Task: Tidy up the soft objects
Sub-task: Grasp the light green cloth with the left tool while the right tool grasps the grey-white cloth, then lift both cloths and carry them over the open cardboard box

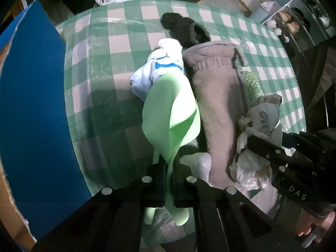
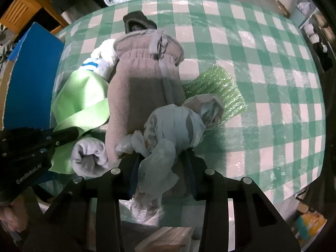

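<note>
1. Gripping the light green cloth (image 1: 168, 113), my left gripper (image 1: 170, 180) is clenched tight on a fold of it, pads pressed flat together with the fabric pinched between them.
2. From the left wrist view that cloth rises from the jaws and curls over the pile; it lies just beside the grey fleece glove (image 1: 216, 96), on its left.
3. My right gripper (image 2: 160, 176) is closed around a crumpled plastic bag (image 2: 168, 130); the bundle fills the gap and both fingers press on it.
4. The bag sits on the near end of the glove, touching a piece of green bubble wrap (image 2: 218, 86) to its right.
5. A white cloth with blue marks (image 1: 161, 67) lies beyond the green cloth, against the glove's cuff.
6. A black knitted item (image 1: 184, 29) rests past the cuff, further across the checked tablecloth (image 2: 262, 67).
7. A rolled grey sock (image 2: 90, 157) sits near my left gripper, touching the glove.
8. A blue board (image 1: 33, 109) stands at the table's left edge.
</note>
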`<state>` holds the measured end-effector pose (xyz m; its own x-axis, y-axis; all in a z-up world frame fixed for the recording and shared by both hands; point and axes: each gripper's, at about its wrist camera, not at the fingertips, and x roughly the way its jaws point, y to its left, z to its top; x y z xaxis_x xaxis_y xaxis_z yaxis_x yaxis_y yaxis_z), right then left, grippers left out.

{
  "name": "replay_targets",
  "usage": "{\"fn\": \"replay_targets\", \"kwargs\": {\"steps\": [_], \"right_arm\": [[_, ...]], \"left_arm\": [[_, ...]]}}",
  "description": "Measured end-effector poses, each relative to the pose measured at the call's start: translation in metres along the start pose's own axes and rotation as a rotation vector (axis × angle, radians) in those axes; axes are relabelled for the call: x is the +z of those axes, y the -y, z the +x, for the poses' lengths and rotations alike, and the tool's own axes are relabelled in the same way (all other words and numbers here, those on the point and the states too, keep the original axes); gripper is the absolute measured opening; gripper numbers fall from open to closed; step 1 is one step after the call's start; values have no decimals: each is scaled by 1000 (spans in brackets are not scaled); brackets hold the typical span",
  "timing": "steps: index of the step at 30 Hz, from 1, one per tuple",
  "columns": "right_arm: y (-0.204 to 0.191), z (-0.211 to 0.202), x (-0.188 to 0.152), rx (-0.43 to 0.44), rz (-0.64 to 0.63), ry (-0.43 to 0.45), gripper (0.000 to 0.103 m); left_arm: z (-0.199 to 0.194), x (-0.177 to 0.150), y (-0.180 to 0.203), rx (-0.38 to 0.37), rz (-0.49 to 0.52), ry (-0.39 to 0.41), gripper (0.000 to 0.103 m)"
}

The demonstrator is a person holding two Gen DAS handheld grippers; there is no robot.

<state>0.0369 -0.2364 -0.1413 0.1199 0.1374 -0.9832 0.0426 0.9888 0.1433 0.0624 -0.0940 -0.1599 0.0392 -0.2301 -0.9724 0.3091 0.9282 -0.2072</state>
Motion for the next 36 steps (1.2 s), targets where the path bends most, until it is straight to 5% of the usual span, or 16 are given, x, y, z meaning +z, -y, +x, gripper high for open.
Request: {"fn": "replay_targets", "kwargs": {"steps": [36], "right_arm": [[-35,-87,0,-43,-183,197,35]], "left_arm": [[-91,-26,8,177,117,212,4]]}}
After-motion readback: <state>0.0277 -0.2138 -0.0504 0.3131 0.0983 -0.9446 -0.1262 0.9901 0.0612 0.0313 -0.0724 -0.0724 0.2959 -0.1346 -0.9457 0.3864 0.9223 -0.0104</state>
